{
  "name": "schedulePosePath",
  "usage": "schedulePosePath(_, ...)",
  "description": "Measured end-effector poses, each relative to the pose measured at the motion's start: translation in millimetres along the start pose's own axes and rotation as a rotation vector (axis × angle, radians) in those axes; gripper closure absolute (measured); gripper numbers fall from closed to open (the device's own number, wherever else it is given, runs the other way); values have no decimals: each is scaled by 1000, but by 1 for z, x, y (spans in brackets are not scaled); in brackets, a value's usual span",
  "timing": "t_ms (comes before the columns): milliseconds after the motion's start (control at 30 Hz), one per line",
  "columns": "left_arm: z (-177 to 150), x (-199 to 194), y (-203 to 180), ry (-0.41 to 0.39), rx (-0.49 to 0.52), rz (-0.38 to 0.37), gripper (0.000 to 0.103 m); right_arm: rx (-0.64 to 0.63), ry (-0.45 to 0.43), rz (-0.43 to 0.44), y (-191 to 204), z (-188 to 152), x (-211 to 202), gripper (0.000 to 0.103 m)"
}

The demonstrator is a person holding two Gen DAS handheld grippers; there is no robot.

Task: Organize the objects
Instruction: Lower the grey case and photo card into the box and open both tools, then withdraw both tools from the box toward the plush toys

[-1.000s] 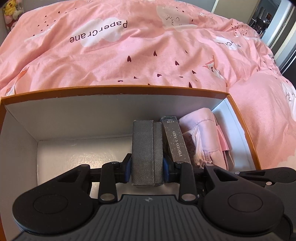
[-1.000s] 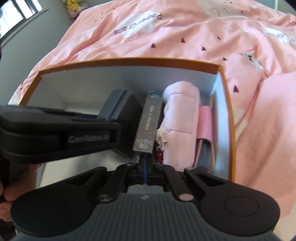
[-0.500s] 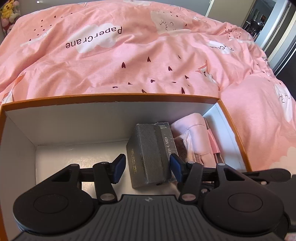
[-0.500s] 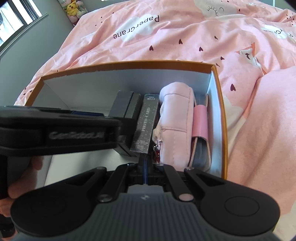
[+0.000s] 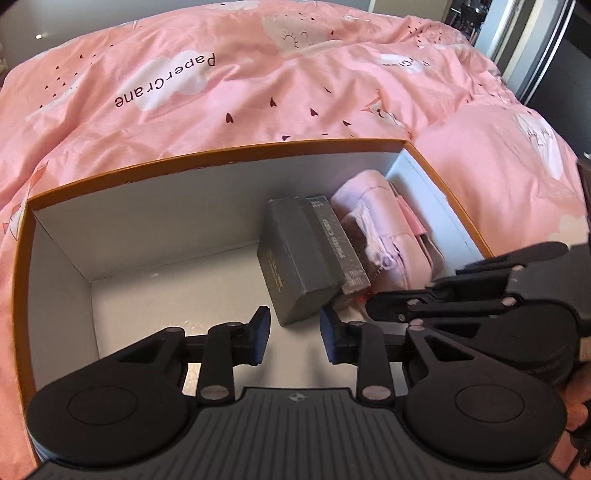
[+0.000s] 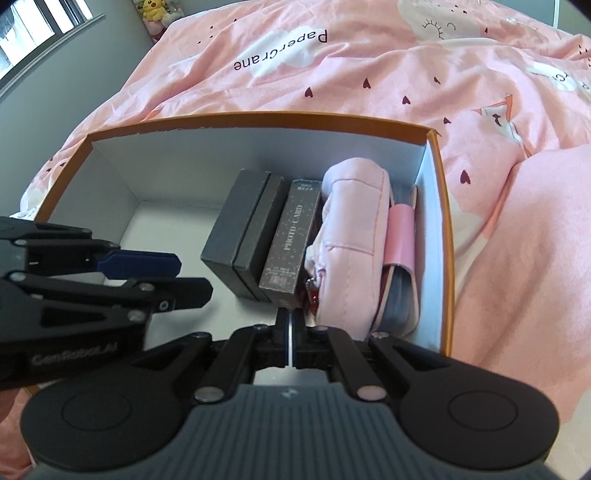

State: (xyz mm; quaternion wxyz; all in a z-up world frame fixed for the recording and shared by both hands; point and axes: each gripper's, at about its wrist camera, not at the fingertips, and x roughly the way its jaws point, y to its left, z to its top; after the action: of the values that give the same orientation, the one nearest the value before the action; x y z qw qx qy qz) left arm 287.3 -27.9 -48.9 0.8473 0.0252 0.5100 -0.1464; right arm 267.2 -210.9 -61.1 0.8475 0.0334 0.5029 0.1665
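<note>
An orange-rimmed box (image 5: 221, 152) (image 6: 258, 117) lies on a pink bed. Inside, from left to right, stand a grey box (image 5: 295, 258) (image 6: 243, 229), a dark "PHOTO CARD" box (image 5: 341, 247) (image 6: 291, 240), a pink pouch (image 5: 380, 225) (image 6: 351, 236) and a pink-strapped notebook (image 6: 400, 251). My left gripper (image 5: 293, 332) is open and empty, just in front of the grey box; it also shows in the right wrist view (image 6: 147, 273). My right gripper (image 6: 291, 328) is shut and empty, in front of the photo card box; it also shows in the left wrist view (image 5: 406, 302).
The box's left half shows bare white floor (image 5: 166, 288). A pink duvet (image 5: 258, 74) with "PaperCrane" print surrounds the box. A window (image 6: 33, 33) and plush toys (image 6: 155, 11) are at the far left.
My left gripper let go of the grey box, opened and drew back. The grey box now stands in the orange-rimmed box against the photo card box. The right gripper drew back a little.
</note>
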Motion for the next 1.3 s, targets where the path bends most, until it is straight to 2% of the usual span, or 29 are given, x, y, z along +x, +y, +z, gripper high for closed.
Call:
schedulePosePath(167, 6, 5, 5, -24, -8, -41, 81, -42, -24, -31, 5, 1, -1, 103)
schedulePosePath(300, 11, 10, 4, -29, -18, -44, 85, -48, -33, -21, 6, 4, 0, 103)
schedulePosePath(467, 12, 11, 0, -16, -11, -41, 84, -61, -32, -33, 6, 2, -1, 103)
schedulePosePath(600, 8, 3, -4, 3, -1, 13, 83, -60, -26, -26, 10, -3, -10, 101)
schedulePosePath(667, 5, -7, -6, -2, -1, 22, 83, -69, -40, -31, 15, -7, -20, 98)
schedulePosePath(800, -5, -43, -10, -60, -6, 26, 81, -111, -126, -67, 29, -19, -54, 94)
schedulePosePath(900, -18, -78, -16, -122, 5, 61, 79, -138, -217, -69, 40, -36, -87, 80)
schedulePosePath(1067, -51, -132, -16, -209, -26, 56, 79, -118, -335, -50, 56, -74, -129, 76)
schedulePosePath(1133, -67, -149, -14, -233, -48, 53, 78, -102, -381, -46, 63, -91, -140, 68)
schedulePosePath(1233, -92, -167, -13, -239, -75, 61, 75, -90, -392, -56, 73, -114, -149, 67)
schedulePosePath(1300, -112, -173, -10, -220, -136, 85, 75, -88, -393, -64, 80, -128, -151, 67)
